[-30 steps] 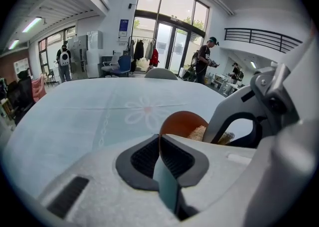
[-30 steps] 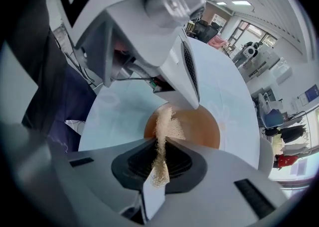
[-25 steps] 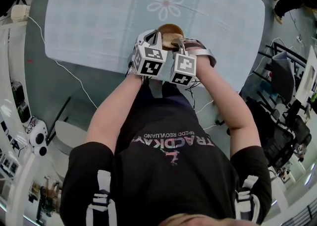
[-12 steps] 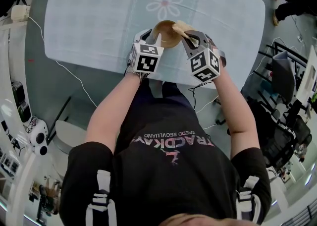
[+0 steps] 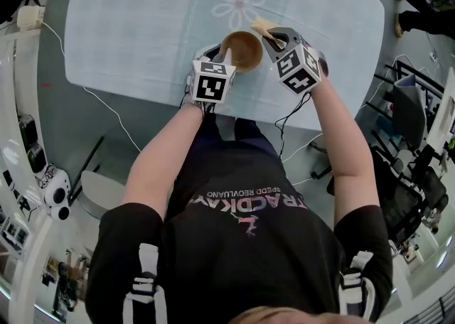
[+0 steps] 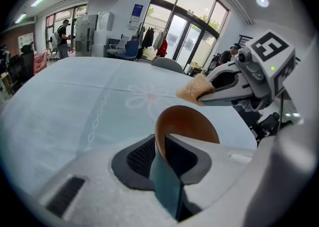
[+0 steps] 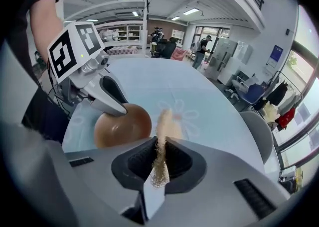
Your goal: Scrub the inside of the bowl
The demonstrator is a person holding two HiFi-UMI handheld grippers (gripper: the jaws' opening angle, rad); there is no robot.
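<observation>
Head view: brown bowl [image 5: 242,50] is sitting on the pale blue table [image 5: 142,17], near its front edge. Left gripper [image 5: 222,55] is reaching its left rim; right gripper [image 5: 274,34] is hovering just beside its right rim.

Left gripper view: jaws are opening, with the bowl's rim standing between them.

Right gripper view: jaws are clenching a tan sponge [image 7: 163,127], bowl lying to its left.
</observation>
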